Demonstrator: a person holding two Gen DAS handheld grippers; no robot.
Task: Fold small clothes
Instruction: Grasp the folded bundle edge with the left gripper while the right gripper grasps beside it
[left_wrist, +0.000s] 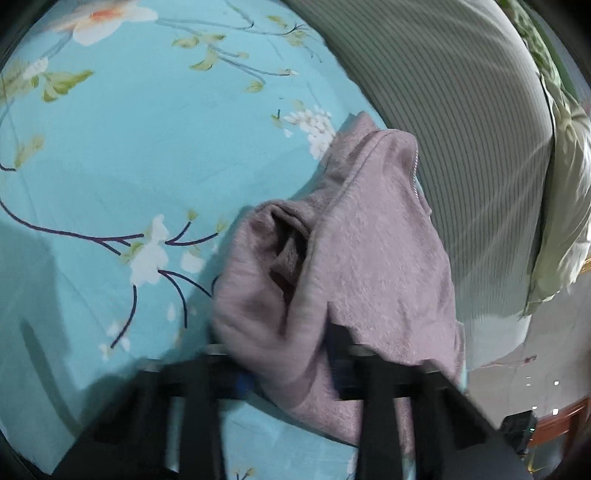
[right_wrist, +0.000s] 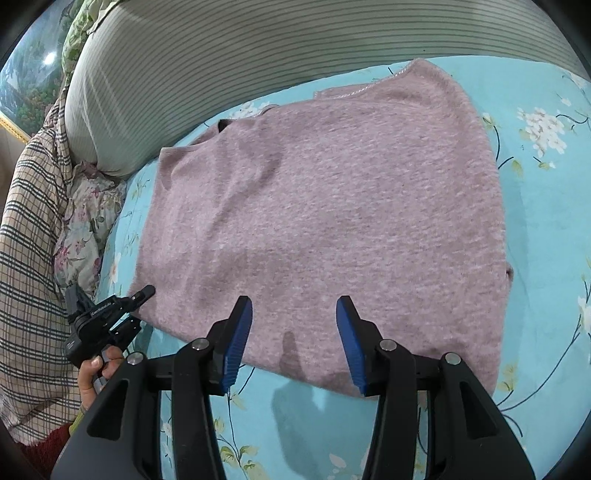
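A fuzzy pink sweater (right_wrist: 325, 206) lies spread flat on the blue floral bed sheet (right_wrist: 546, 221). In the left wrist view a corner of the sweater (left_wrist: 351, 240) is bunched up and draped over my left gripper (left_wrist: 288, 354), whose jaws are pinched on the fabric, with the pads hidden under it. The right wrist view shows the left gripper (right_wrist: 146, 291) at the sweater's near left corner, held by a hand (right_wrist: 92, 373). My right gripper (right_wrist: 294, 310) hovers over the sweater's near edge. Its blue pads stand apart with nothing gripped.
A grey striped bolster (right_wrist: 258, 48) runs along the far side of the bed, close behind the sweater. A plaid cloth (right_wrist: 29, 240) and a floral cloth (right_wrist: 85, 221) are piled at the left. Bare sheet (left_wrist: 129, 166) stretches to the left in the left wrist view.
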